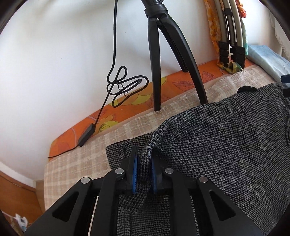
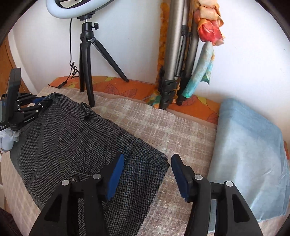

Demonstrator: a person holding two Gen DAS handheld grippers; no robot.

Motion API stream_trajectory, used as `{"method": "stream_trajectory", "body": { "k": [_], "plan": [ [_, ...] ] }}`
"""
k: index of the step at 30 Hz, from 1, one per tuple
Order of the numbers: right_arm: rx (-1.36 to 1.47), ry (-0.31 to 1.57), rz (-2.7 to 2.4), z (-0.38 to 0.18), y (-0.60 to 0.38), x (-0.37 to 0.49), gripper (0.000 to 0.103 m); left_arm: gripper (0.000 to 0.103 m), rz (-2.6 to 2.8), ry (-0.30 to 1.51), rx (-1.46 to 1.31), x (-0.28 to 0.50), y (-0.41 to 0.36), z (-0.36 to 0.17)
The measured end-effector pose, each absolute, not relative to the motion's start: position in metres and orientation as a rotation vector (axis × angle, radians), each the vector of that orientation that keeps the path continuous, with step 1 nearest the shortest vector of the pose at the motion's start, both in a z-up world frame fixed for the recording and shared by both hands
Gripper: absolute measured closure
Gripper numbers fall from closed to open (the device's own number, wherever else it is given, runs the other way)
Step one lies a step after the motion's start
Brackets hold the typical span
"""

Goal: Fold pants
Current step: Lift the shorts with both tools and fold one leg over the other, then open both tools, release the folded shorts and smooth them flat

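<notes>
While my left claw (image 1: 143, 174) pinches a fold of the grey houndstooth woven pants (image 2: 76, 138), my right claw (image 2: 147, 174) gapes wide over their near corner.

A black tripod (image 2: 87, 72) stands at 11 o'clock in the right wrist view, on a plaid blanket (image 2: 163, 130), with a ring light (image 2: 76, 9) on top. Its cable (image 1: 116, 79) hangs coiled at 10 o'clock in the left wrist view. A grey tripod (image 2: 179, 54) leans at 12, a blue pillow (image 2: 250, 154) lies at 3.
</notes>
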State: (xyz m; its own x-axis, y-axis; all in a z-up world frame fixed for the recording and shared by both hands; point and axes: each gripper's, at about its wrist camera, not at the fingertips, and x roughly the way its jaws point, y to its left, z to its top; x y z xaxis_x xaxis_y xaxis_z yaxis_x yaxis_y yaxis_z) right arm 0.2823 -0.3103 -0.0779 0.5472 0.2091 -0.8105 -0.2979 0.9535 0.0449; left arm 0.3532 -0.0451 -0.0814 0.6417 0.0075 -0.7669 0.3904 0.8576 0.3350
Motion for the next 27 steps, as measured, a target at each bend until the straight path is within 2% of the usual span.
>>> {"method": "stream_trajectory", "body": {
  "k": [2, 3, 4, 7, 10, 18, 20, 21, 27],
  "plan": [
    [-0.085, 0.972, 0.305, -0.084, -0.313, 0.285, 0.045, 0.076, -0.214, 0.859, 0.501, 0.357, -0.042, -0.080],
    [-0.079, 0.975, 0.317, -0.086, -0.313, 0.285, 0.050, 0.069, -0.208, 0.860, 0.488, 0.359, -0.039, -0.079],
    [-0.076, 0.980, 0.334, -0.088, -0.312, 0.286, 0.066, 0.064, -0.202, 0.861, 0.472, 0.361, -0.036, -0.076],
    [-0.097, 0.967, 0.324, -0.090, -0.308, 0.285, 0.084, 0.058, -0.175, 0.856, 0.448, 0.367, -0.024, -0.068],
    [-0.104, 0.937, 0.306, -0.085, -0.305, 0.284, 0.087, 0.057, -0.111, 0.834, 0.452, 0.371, -0.009, -0.059],
    [-0.181, 0.912, 0.245, -0.079, -0.294, 0.287, 0.086, 0.057, -0.052, 0.795, 0.393, 0.354, 0.035, -0.037],
    [-0.202, 0.899, 0.218, -0.075, -0.294, 0.283, 0.071, 0.057, -0.061, 0.789, 0.386, 0.338, 0.043, -0.033],
    [-0.206, 0.889, 0.204, -0.072, -0.294, 0.280, 0.068, 0.057, -0.072, 0.789, 0.381, 0.329, 0.047, -0.031],
    [-0.206, 0.809, 0.220, -0.039, -0.286, 0.237, 0.066, 0.057, -0.113, 0.793, 0.329, 0.269, 0.072, -0.025]
  ]
}}
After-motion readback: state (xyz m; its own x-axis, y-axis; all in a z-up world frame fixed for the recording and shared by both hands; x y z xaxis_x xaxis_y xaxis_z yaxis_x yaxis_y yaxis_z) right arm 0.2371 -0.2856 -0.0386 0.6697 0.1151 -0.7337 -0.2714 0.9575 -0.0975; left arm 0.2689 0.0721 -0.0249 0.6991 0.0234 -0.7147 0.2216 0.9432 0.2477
